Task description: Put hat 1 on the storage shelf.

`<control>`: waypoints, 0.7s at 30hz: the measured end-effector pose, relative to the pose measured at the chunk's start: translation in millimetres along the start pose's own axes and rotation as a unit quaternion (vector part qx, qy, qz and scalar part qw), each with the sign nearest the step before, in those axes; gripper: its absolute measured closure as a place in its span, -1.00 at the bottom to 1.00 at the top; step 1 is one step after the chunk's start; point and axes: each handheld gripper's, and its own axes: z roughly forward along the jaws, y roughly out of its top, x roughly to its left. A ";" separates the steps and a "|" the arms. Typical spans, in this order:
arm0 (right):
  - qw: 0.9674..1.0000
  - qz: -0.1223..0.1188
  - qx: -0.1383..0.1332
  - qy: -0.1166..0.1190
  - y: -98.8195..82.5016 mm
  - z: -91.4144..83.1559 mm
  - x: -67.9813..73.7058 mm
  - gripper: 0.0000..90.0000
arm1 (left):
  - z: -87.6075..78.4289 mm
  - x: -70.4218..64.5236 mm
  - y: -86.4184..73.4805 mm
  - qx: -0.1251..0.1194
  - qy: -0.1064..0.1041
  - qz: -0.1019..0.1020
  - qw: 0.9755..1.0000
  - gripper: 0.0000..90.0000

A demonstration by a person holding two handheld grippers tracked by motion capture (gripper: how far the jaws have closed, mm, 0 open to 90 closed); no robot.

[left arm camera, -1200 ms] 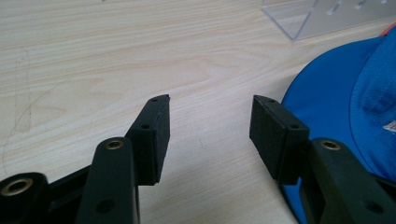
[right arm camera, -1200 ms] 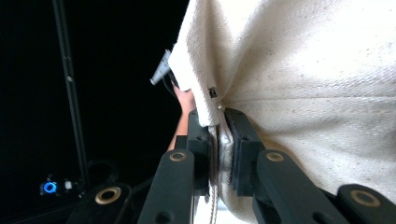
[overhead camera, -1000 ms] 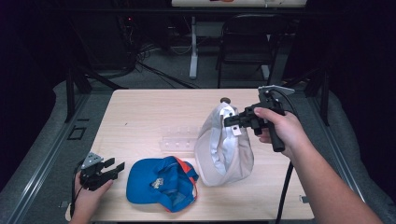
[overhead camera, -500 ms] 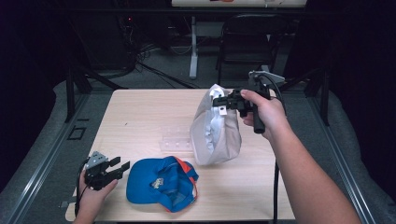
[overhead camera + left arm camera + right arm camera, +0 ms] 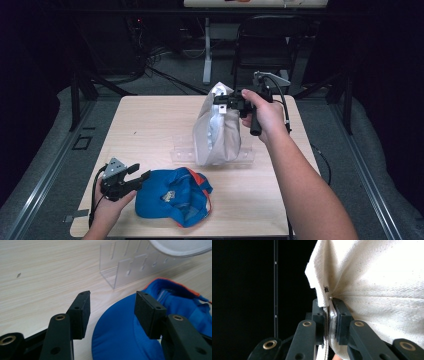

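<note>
The right tongs [image 5: 223,100] are clamping a fold of the white cap [image 5: 217,132] near its top edge; in the right gripper view the jaws are standing fully closed on the cloth [image 5: 367,277]. Compared with a second ago, the white cap is sitting further toward the left of the high view, and it is now hanging directly over the clear rack [image 5: 182,152] at the centre of the desk [image 5: 150,120]. This suggests that the cap is being carried to the rack for placing.

The white cap is hanging with its long axis close to vertical, its gripped end at the top and its lower end toward the bottom of the frame. Whether that lower end is touching the rack cannot be told.

The left tongs [image 5: 139,175] are at the lower left of the high view. Their jaws have just been opening and are standing wide apart. In the left gripper view the brim of the blue cap [image 5: 120,340] is lying in the gap between the jaws, but the pads [image 5: 82,307] are not pressing on it. The left tongs have also come closer to the blue cap than a second ago, so the next grasp appears to be in preparation.

The blue cap [image 5: 172,197] is lying flat on the desk at the lower centre, its inside facing up. Its long axis is running across the frame, with the brim toward the left.
</note>
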 end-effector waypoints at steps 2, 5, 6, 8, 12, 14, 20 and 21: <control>1.000 -0.003 -0.004 -0.002 1.8 4.2 1.6 0.81 | 0.6 -3.9 3.9 -0.006 -0.007 0.005 1.000 0.05; 1.000 -0.002 -0.006 0.001 3.7 7.9 3.1 0.81 | 1.1 -9.3 9.2 -0.009 -0.013 0.015 1.000 0.05; 1.000 -0.004 -0.008 0.006 5.3 11.8 4.5 0.80 | 2.4 -12.8 12.5 -0.015 -0.017 0.019 1.000 0.06; 1.000 -0.006 -0.010 0.004 6.5 14.9 5.4 0.81 | 5.8 -20.5 20.1 -0.020 -0.025 0.030 0.999 0.06; 1.000 -0.005 -0.014 -0.001 10.3 20.3 6.4 0.81 | 17.1 -34.7 32.4 -0.023 -0.034 0.049 0.998 0.04; 1.000 -0.005 -0.020 -0.001 13.0 22.9 5.1 0.81 | 21.4 -39.5 35.7 -0.023 -0.039 0.053 0.998 -0.01; 1.000 -0.005 -0.028 -0.010 18.2 27.4 0.9 0.80 | 42.8 -63.3 50.5 -0.016 -0.051 0.077 0.996 -0.08; 0.999 -0.006 -0.031 -0.011 18.9 27.4 0.5 0.80 | 46.4 -67.5 52.9 -0.014 -0.053 0.079 0.995 -0.09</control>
